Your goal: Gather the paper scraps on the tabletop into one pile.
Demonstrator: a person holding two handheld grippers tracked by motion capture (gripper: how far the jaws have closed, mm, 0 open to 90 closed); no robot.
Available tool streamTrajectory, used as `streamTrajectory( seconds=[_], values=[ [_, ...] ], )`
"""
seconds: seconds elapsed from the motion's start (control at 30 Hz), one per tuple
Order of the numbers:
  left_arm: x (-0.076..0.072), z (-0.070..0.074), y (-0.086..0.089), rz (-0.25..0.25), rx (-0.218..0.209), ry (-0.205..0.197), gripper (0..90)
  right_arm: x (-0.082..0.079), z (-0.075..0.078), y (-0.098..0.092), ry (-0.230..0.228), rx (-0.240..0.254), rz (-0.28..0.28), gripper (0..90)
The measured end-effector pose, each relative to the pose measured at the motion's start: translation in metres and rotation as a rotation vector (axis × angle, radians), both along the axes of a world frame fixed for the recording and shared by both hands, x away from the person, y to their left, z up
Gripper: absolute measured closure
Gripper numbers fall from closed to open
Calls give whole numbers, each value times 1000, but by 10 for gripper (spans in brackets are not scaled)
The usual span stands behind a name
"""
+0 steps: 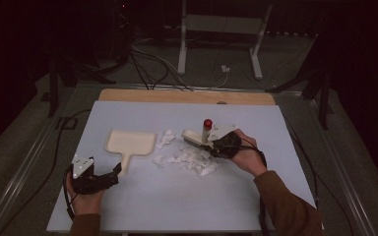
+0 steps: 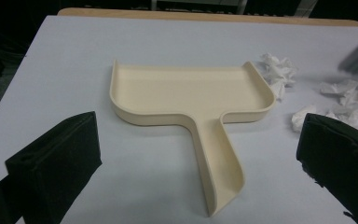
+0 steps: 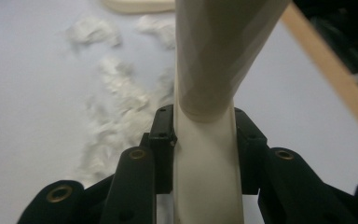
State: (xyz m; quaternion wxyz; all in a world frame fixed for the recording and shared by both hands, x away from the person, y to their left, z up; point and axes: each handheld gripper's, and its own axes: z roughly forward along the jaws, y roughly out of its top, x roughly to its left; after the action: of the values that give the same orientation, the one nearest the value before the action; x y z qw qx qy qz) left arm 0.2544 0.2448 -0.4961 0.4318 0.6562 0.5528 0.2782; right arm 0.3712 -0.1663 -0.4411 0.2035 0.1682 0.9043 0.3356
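Pale blue tabletop (image 1: 142, 206) with a wooden strip along its far edge.

Right gripper (image 1: 215, 142): jaws clamped tight on the cream handle of a small brush (image 1: 195, 137). Red knob on the handle's end stands up above the hand. Brush head sits at the far edge of the paper scraps (image 1: 189, 160), bristles pointing down at them. In the right gripper view the handle (image 3: 205, 158) runs straight up between the two black pads, pinched from both sides.

Scraps: crumpled white bits in a loose heap mid-table, a few strays lying just beside the dustpan's open lip.

Dustpan (image 1: 130, 143): cream, flat on the tabletop left of the scraps, handle pointing back toward the person. Nothing inside it.

Left gripper (image 1: 112, 176): jaws spread wide, holding nothing. It sits near the end of the dustpan handle, not touching. In the left gripper view the dustpan (image 2: 191, 95) lies ahead between the two parted jaws, its handle reaching back toward them.
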Motion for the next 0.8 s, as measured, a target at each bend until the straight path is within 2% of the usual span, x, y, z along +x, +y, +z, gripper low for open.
streamTrajectory(
  seconds=[0.13,0.27,0.43,0.53,0.8],
  values=[
    [0,0,-1,-2,2,1,4,15,7,-2,-18,11,-62,669],
    [1,0,-1,-4,1,1,4,31,6,4,-10,19,-86,669],
    [1,0,-1,-7,3,2,5,45,2,23,-9,24,-81,669],
    [0,0,-1,-10,5,-1,5,52,0,35,-10,43,-81,668],
    [0,0,-1,-9,0,-4,4,63,0,64,-13,30,-61,668]
  ],
)
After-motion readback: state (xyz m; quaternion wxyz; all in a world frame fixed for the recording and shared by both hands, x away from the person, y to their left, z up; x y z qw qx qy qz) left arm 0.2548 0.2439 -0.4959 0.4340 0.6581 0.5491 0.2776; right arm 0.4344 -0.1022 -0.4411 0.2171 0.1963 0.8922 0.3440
